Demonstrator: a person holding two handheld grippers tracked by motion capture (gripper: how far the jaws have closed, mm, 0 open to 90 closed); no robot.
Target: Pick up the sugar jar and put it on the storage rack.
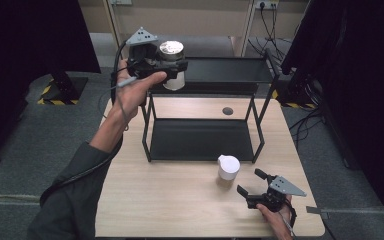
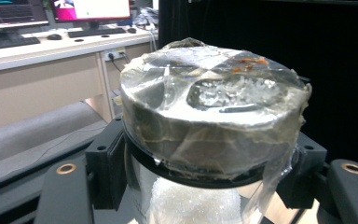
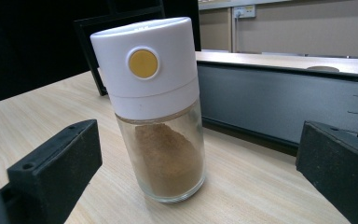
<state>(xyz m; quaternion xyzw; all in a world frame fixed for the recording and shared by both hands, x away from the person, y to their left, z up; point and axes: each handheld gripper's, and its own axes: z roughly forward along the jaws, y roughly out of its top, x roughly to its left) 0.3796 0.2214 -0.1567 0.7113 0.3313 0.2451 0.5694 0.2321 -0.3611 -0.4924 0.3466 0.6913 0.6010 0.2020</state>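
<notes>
In the high view, the left gripper (image 1: 172, 67) holds a film-topped jar (image 1: 172, 64) raised over the far left of the black two-tier rack (image 1: 207, 117), level with its upper shelf. At the near right of the wooden table (image 1: 170, 200), the right gripper (image 1: 249, 186) rests with its jaws spread wide, pointing at a white-capped spice jar (image 1: 228, 168) that stands on the table just in front of the rack. My reading is that the first jar is being shelved; the next move calls for lowering it flat onto the upper shelf before letting go.

In the left gripper view, the jaws clamp the film-topped jar (image 2: 212, 135) just under its lid; white grains fill the glass below.

In the right gripper view, the spice jar (image 3: 156, 107) stands upright between the parted jaws, untouched, brown powder inside.

Count: two jars, one rack, two grippers.
</notes>
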